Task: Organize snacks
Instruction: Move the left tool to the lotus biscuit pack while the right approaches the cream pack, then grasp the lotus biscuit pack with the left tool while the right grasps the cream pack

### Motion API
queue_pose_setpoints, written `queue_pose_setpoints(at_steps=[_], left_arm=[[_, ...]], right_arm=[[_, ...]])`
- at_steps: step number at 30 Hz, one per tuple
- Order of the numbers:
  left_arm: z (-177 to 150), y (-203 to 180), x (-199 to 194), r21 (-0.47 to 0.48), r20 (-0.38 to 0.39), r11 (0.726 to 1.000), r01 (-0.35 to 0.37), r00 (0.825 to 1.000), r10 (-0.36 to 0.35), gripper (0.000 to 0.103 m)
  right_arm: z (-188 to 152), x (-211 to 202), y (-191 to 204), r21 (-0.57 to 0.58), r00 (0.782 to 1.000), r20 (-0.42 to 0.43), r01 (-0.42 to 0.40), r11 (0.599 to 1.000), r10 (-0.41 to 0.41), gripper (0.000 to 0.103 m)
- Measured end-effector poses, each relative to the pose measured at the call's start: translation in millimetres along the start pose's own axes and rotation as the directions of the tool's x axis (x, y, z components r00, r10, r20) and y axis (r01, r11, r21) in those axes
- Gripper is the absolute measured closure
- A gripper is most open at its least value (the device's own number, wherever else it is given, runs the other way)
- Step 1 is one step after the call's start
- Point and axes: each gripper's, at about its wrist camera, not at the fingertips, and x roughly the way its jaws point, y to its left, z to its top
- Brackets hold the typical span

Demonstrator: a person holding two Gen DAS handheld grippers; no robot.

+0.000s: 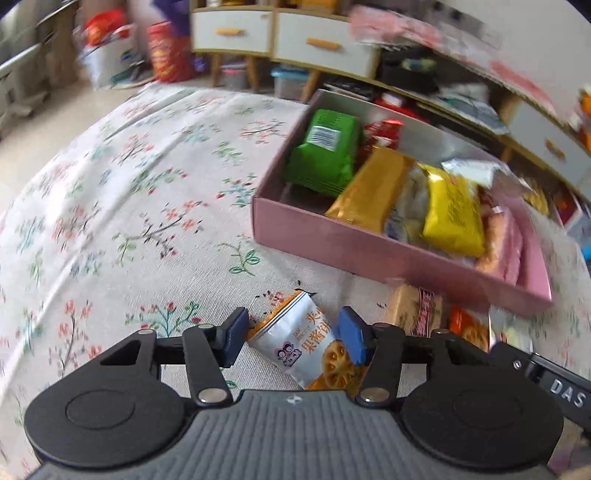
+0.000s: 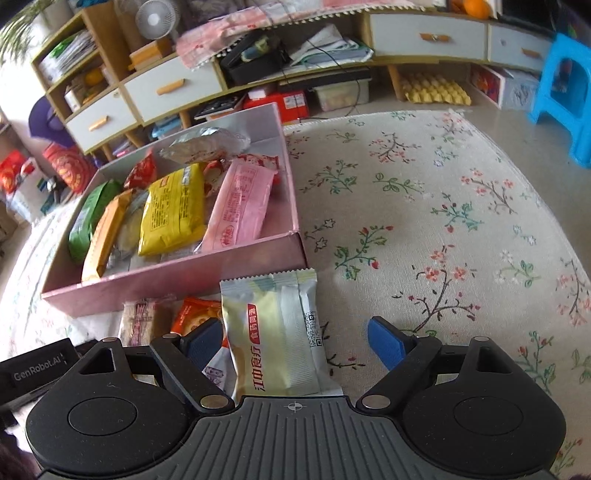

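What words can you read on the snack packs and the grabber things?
"果酱" on the silver packet between the left gripper pads.
"江中食疗" on the pale yellow packet in front of the right gripper.
"DAS" on the black bar, cut off.
"GenRobot.AI" on the black block.
Print on packs in the pink box: too small.

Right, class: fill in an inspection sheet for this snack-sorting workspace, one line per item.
Surface: floral cloth, mostly bare on one side.
Job's things: pink box holding green, gold, yellow and pink packets; silver biscuit packet and pale green packet lie on the cloth outside it.
Clutter: two more small packets beside the box.
Grippers: left gripper astride the silver packet, grip uncertain; right gripper open around the pale green packet.
Cables: a dark cable trails from the shelf.
Surroundings: white-drawer cabinets, blue stool.
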Motion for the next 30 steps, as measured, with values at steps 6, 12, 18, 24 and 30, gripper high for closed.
queue_pose_setpoints(at_steps=[6,12,18,24,30], left_arm=[[2.2,10.9,-1.6,0.132,-0.040,0.987,0.095,0.995,-0.090,0.060],[3.0,22.5,-3.0,0.296,-0.101,0.928,0.226,0.974,-0.205,0.061],[0.2,38.0,-10.7,0.431,-0.147,0.850,0.305,0.952,-0.267,0.061],[3.5,55.6,-10.4,0.452,-0.170,0.832,0.322,0.947,-0.274,0.062],[5.2,73.2,-10.8,0.484,-0.161,0.808,0.336,0.942,-0.294,0.062]], right_arm=[[-7.0,-2.5,4.2,-0.101,1.000,0.006,0.001,0.995,0.000,0.018],[-16.3,-10.8,3.2,-0.202,1.000,0.009,-0.011,0.979,0.013,0.048],[-25.6,-21.3,-4.1,-0.253,0.997,-0.007,-0.072,0.965,0.073,0.051],[-40.7,-32.8,1.3,-0.317,0.996,-0.029,-0.093,0.944,0.088,0.051],[-56.8,-42.6,12.4,-0.366,0.993,-0.058,-0.117,0.923,0.103,0.051]])
